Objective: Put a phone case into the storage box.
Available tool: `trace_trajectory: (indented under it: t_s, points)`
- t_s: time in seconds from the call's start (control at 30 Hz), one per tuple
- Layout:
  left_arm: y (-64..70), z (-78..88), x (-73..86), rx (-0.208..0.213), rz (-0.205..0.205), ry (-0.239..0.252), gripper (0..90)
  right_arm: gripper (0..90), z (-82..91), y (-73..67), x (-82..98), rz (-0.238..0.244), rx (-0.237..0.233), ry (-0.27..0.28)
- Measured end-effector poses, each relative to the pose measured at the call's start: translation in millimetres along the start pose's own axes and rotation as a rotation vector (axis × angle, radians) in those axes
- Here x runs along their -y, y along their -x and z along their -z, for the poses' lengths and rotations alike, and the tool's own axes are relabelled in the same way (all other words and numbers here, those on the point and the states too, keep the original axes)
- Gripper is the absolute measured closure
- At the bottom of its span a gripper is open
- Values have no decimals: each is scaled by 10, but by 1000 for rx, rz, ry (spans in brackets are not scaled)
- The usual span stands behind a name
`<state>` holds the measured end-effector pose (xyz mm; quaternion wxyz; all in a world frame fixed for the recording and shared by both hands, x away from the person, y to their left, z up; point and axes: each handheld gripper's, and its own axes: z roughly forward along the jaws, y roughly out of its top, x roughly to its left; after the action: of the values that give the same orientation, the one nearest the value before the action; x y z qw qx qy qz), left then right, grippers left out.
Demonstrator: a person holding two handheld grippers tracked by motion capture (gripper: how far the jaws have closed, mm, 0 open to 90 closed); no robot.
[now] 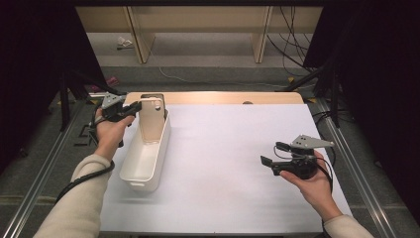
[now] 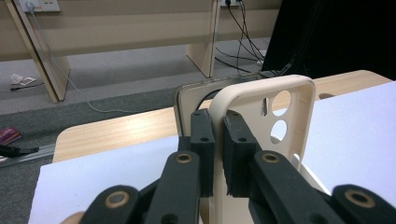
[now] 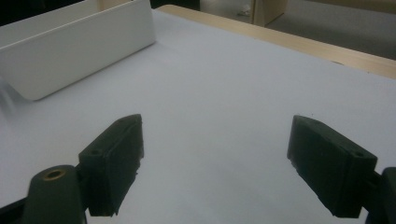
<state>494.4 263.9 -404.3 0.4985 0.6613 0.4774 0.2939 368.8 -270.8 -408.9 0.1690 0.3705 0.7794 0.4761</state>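
Case: beige phone case, with two round camera holes near its top; I see it standing upright at the far end of the white bin, lower part down inside, top above the rim. In the high view the case leans against the bin's far end.
Behind case: a second, darker-edged case or phone stands just behind it; I cannot tell which it is.
Left gripper: left gripper has its pads clamped narrow on the near side edge of the beige case, one pad inside the shell, one outside. From above I see it at the bin's far left corner, held in the left hand.
Bin: long, white, rounded corners, set lengthways on the left part of the table; the near stretch looks bare inside.
Right gripper: right gripper jaws stand wide apart, nothing between them, hovering low over the white sheet. In the high view it sits well apart from the bin, on the right side, in the right hand, jaws pointing left.
Table: white sheet over a pale wooden top that shows along the far edge.
Beyond: grey floor, wooden shelf legs, loose cables.
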Motion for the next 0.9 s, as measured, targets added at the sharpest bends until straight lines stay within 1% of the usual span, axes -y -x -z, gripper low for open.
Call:
trace_trajectory:
  t_s: [0.33, 0.67, 0.73, 0.8, 0.87, 0.9]
  points:
    - [-3, -27, 13, 4, -9, -7, 837, 194, -1, 5, 2, -2, 1, -1]
    - [-29, -69, 17, -5, -5, -12, 833, 193, 3, 6, 1, -1, 1, -1]
    - [-33, -82, 18, -12, -7, -15, 829, 194, 4, 5, 0, -1, 1, -2]
    - [-35, -96, 20, -27, -22, -21, 816, 194, 1, 4, 2, -1, 1, -1]
    - [-35, -111, 19, -43, -28, -32, 786, 193, 1, 3, 1, -2, 0, -1]
    - [-36, -120, 19, -50, -26, -37, 755, 193, 1, 3, 1, -1, 0, -1]
